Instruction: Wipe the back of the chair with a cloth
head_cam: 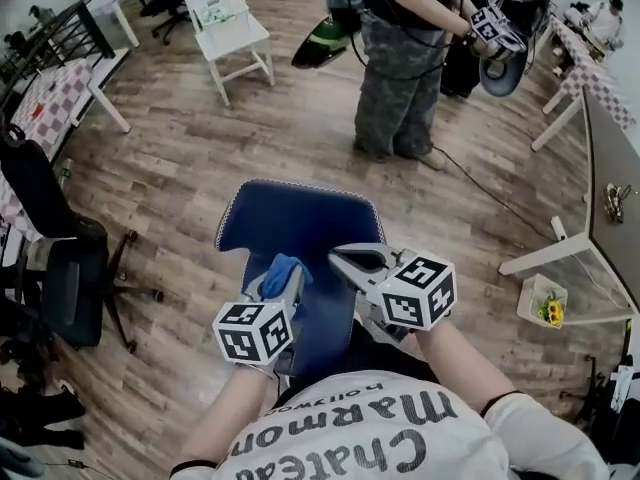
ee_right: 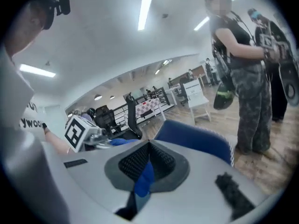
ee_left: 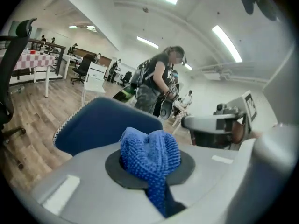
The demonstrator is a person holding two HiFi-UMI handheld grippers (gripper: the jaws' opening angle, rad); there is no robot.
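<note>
The blue chair (head_cam: 300,223) with white-stitched edging stands just in front of me, and both grippers hover over it. My left gripper (head_cam: 283,280) is shut on a bunched blue cloth (head_cam: 285,268), which bulges between the pads in the left gripper view as the cloth (ee_left: 150,154) in the gripper (ee_left: 149,167). The chair's blue shell (ee_left: 100,125) lies just beyond it. To its right, my right gripper (head_cam: 345,258) is shut above the chair. In the right gripper view the gripper (ee_right: 148,164) shows a blue sliver in the gap below its pads, and the chair (ee_right: 196,141) lies ahead.
A person in camouflage trousers (head_cam: 400,78) stands beyond the chair, holding other grippers. A white chair (head_cam: 232,23) is at the back left and a black office chair (head_cam: 60,263) at the left. A white-legged table (head_cam: 610,183) and a small bin (head_cam: 540,303) stand at the right.
</note>
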